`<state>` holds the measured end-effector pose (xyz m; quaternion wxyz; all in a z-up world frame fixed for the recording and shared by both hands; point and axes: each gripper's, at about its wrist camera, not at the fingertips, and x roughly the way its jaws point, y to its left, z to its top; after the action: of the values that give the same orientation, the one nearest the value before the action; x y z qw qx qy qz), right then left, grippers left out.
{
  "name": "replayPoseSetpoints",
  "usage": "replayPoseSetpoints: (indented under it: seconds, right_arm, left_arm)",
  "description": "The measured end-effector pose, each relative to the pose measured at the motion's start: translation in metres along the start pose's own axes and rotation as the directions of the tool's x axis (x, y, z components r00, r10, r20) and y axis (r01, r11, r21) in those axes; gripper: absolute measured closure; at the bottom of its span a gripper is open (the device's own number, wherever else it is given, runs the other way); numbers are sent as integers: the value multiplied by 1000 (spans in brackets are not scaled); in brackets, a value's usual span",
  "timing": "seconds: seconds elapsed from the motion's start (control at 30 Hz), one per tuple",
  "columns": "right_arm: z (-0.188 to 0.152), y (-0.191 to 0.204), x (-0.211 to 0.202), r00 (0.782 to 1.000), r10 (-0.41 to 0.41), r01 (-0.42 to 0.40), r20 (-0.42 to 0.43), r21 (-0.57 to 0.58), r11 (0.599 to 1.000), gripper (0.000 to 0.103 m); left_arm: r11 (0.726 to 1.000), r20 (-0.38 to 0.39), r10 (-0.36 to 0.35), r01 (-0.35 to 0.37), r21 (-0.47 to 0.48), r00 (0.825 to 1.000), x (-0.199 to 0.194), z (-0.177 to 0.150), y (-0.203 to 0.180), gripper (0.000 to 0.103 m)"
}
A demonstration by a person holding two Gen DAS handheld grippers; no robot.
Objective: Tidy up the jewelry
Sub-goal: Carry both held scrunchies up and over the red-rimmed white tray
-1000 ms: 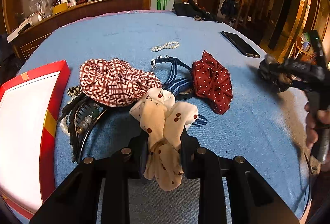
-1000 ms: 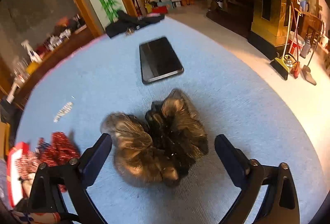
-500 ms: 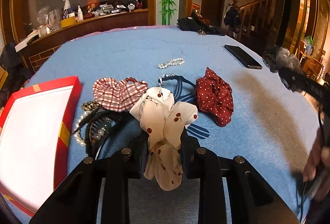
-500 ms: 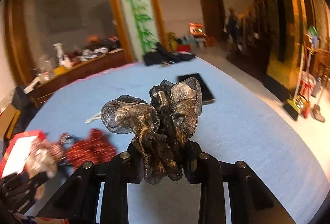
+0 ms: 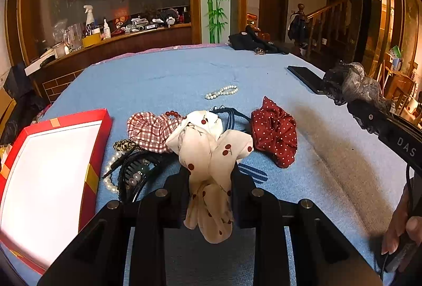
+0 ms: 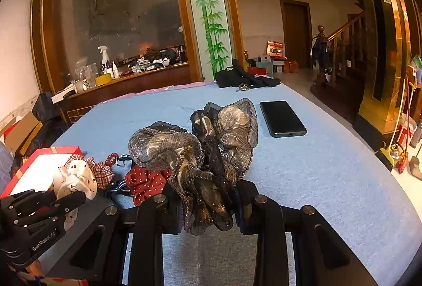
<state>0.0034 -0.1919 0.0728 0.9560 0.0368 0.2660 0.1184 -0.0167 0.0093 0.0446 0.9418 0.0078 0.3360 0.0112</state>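
My left gripper [image 5: 209, 172] is shut on a cream scrunchie with red cherries [image 5: 211, 151], held just above the blue tablecloth [image 5: 158, 75] in front of the pile. The pile holds a red plaid scrunchie [image 5: 150, 130], a red polka-dot scrunchie [image 5: 274, 133], a navy striped headband [image 5: 232, 114] and black comb headbands with pearls [image 5: 134, 170]. A pearl bracelet [image 5: 221, 92] lies farther back. My right gripper [image 6: 208, 188] is shut on a dark sheer bronze scrunchie [image 6: 195, 143], raised off the table to the right of the pile. An open red box [image 5: 101, 138] with a white inside sits at the left.
A black phone [image 6: 282, 118] lies on the cloth right of the raised scrunchie. A black garment with keys [image 6: 245, 79] is at the table's far edge. A cluttered wooden counter [image 5: 118, 40] stands behind, and a staircase [image 6: 343, 48] is at the right. A person's hand [image 5: 401, 228] holds the right gripper.
The right gripper shut on the dark scrunchie, lifted it off the table and carried it left toward the pile. The left gripper kept hold of the cherry scrunchie and tilted up slightly.
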Motion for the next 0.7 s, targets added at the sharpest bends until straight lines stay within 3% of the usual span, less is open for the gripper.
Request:
replayPoseSetpoints:
  seconds: [0.43, 0.7]
  right_arm:
    - [-5, 4, -9, 1000, 4, -4, 27, -9, 1000, 71]
    - [-12, 29, -23, 997, 81, -81, 4, 23, 996, 70]
  left_arm:
    - [1000, 46, 24, -25, 12, 999, -24, -8, -4, 78]
    - [999, 99, 41, -41, -10, 994, -58, -7, 16, 78]
